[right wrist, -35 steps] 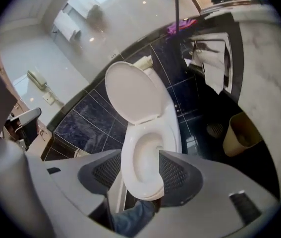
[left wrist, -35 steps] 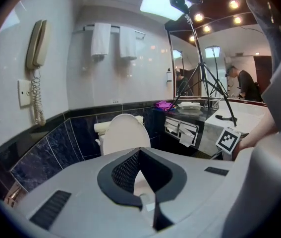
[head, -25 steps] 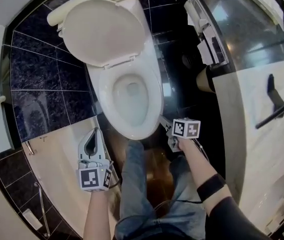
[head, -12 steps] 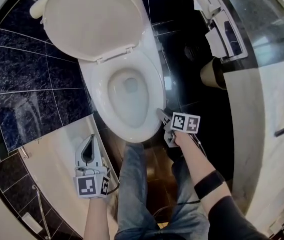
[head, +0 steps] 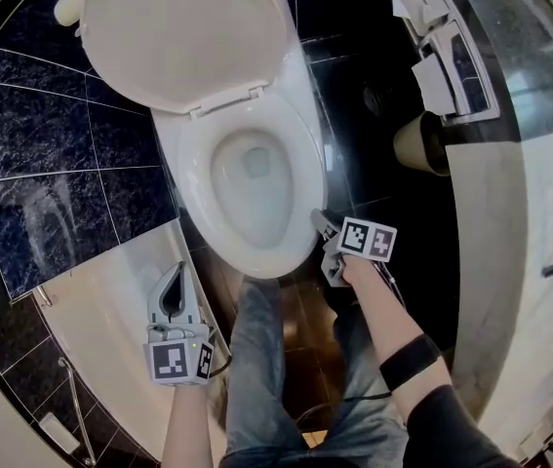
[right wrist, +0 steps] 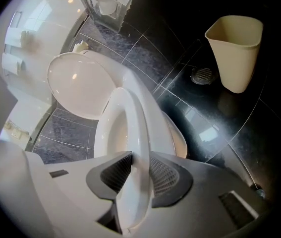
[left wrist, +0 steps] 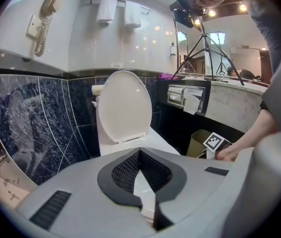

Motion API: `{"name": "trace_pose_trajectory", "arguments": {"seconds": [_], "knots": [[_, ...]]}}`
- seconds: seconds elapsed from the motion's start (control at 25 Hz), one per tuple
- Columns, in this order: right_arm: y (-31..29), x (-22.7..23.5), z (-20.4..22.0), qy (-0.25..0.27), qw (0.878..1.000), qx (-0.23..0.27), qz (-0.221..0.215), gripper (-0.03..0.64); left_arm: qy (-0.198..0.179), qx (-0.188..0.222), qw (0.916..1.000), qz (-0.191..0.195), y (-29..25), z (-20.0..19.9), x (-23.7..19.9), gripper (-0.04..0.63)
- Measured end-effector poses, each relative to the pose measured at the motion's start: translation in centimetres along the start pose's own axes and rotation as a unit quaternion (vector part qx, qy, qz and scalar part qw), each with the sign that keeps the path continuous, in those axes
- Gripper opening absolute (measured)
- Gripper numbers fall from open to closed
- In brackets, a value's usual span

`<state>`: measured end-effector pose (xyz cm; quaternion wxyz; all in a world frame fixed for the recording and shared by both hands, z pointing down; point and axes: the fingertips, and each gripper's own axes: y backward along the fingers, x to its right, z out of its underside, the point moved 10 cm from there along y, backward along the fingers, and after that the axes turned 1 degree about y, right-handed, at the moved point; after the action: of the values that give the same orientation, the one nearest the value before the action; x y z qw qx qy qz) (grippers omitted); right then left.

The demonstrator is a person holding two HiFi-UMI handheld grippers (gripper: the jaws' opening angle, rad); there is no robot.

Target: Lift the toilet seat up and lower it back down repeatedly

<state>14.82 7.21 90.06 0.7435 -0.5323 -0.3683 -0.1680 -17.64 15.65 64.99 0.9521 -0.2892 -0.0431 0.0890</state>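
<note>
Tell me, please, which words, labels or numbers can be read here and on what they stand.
No text can be read.
Marker cubes on the left gripper and right gripper: square patterns, no letters.
Small white wall plate: too small to read.

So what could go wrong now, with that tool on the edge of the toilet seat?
The right tool has just been closing on the toilet seat, whose rim sits between its jaws. It pinches only the smooth front edge, so the seat might slip out mid-lift and slam onto the bowl. The raised lid stands right behind; a fast lift could bang the seat into it.
</note>
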Motion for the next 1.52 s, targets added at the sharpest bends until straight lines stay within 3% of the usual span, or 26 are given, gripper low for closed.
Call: {"name": "trace_pose_trajectory", "arguments": {"seconds": [0.64, 0.88, 1.16, 1.36, 1.52], "knots": [[2.3, -2.1, -1.3, -0.025, 0.999, -0.016, -0.013, 0.117, 0.008, -0.023, 0.9996, 0.011, 0.3, 2.2, 1.6, -0.002], [4.8, -5.0, -2.6, -0.038, 0.999, -0.028, -0.017, 0.112, 0.017, -0.076, 0.9967, 0.02, 1.4, 5.9, 2.9, -0.002], [7.4, -8.8, -4.6, -0.041, 0.998, -0.03, -0.023, 0.11, 0.055, -0.146, 0.9869, 0.038, 1.8, 10.6, 5.4, -0.003], [8.7, -11.6, -6.1, -0.042, 0.998, -0.019, -0.045, 0.114, 0.066, -0.141, 0.9858, 0.063, 0.8, 9.8, 6.6, -0.003], [9.3, -13.2, -7.2, -0.031, 0.998, -0.018, -0.052, 0.115, 0.082, -0.099, 0.9895, 0.067, -0.3, 6.6, 6.6, -0.003]]}}
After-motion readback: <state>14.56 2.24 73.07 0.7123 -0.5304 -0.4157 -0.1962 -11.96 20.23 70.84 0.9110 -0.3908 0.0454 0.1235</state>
